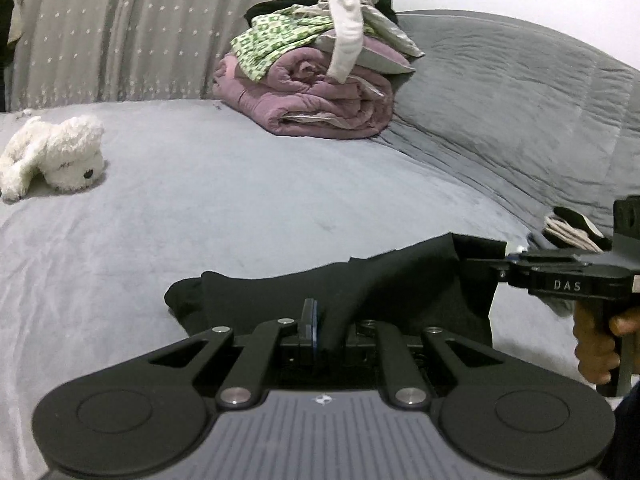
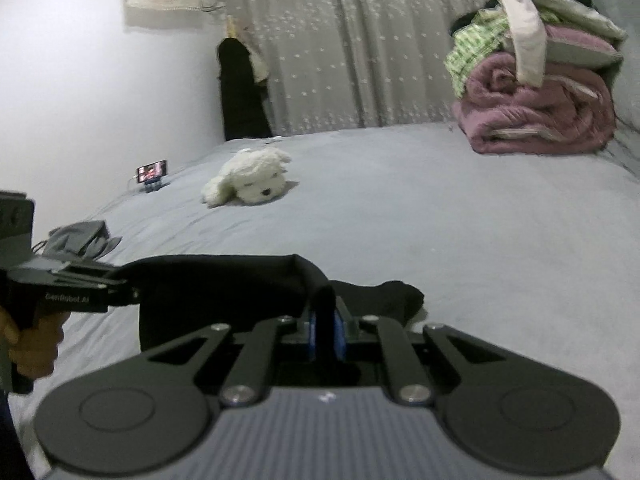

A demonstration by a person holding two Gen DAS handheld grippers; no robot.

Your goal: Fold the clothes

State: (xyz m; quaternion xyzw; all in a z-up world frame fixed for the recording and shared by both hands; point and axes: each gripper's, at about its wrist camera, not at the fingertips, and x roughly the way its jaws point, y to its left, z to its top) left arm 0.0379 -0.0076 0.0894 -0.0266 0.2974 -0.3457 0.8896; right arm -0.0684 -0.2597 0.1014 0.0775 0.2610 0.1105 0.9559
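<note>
Both grippers, left (image 1: 320,326) and right (image 2: 325,330), have their fingers clamped on one black garment (image 1: 400,280), held just above the bed (image 1: 200,200) near its front edge. This looks like mid-fold: next, carry the pinched edge across evenly, keeping both corners level.

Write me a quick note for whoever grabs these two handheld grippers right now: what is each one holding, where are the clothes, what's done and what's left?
Left gripper: shut on the black garment.
Right gripper: shut on the same garment, at another edge.
The garment is lifted at both grips, the rest draped on the grey bed; it looks part folded, not finished.
A heap of unfolded clothes sits on a rolled pink blanket at the far side. A small grey garment lies near the bed's edge.
Left: finish this fold, lay it flat, then the heap.
A white plush toy lies mid-bed, clear of the work.
</note>
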